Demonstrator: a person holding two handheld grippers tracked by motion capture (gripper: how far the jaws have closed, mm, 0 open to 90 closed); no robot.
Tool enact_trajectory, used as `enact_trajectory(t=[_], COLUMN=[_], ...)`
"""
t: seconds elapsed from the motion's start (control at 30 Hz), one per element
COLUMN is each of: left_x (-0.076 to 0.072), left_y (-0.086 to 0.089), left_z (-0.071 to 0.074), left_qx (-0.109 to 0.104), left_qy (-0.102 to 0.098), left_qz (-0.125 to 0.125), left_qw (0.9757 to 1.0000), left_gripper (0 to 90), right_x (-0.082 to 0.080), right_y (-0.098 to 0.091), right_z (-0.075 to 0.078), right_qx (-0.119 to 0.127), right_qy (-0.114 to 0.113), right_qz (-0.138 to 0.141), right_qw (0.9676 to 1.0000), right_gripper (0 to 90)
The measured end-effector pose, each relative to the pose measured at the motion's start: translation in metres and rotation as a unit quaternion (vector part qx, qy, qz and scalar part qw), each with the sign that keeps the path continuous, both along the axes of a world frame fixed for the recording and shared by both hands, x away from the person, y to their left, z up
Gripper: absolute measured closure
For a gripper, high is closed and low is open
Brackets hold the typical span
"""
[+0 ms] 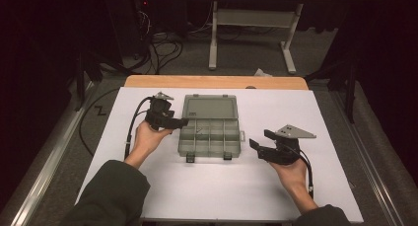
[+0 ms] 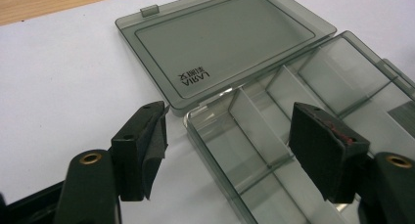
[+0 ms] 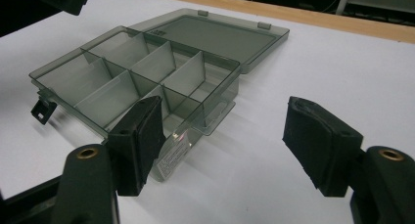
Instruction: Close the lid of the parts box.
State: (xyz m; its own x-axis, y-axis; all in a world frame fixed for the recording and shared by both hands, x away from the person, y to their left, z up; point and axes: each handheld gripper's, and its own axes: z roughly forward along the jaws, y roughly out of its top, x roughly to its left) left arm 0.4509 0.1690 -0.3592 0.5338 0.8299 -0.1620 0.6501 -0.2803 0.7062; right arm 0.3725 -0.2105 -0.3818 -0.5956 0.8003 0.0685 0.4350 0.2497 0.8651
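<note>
High view: organiser box (image 1: 209,137) sits mid-table on the white sheet (image 1: 222,186), lid (image 1: 210,108) flat open on the far side; long axis runs left-right. Left gripper (image 1: 180,122) is at the box's left edge, jaws wide apart, nothing held; right gripper (image 1: 260,139) well apart to the right, jaws spread, empty. Box is smoky translucent plastic, thin dividers, compartments look empty, two front latches.
</note>
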Motion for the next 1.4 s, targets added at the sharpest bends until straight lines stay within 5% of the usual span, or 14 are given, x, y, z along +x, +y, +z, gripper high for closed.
enact_trajectory(t=[0.47,0.77,1.4], left_x=[0.025,0.04,0.072], left_y=[-0.007,-0.008,-0.014], left_z=[-0.005,-0.009,-0.015], left_qx=[0.016,0.006,0.02], left_qy=[0.046,0.071,0.103], left_qz=[0.01,0.027,0.049], left_qw=[0.9988,0.9971,0.9932], left_gripper=[30.0,29.3,28.8], right_x=[0.028,0.047,0.086], right_y=[0.021,0.032,0.052], right_z=[0.004,0.01,0.01], right_qx=[-0.007,-0.023,-0.058], right_qy=[0.067,0.104,0.185], right_qz=[0.003,0.001,-0.001], right_qw=[0.9977,0.9943,0.9811], right_gripper=[36.2,37.2,45.7])
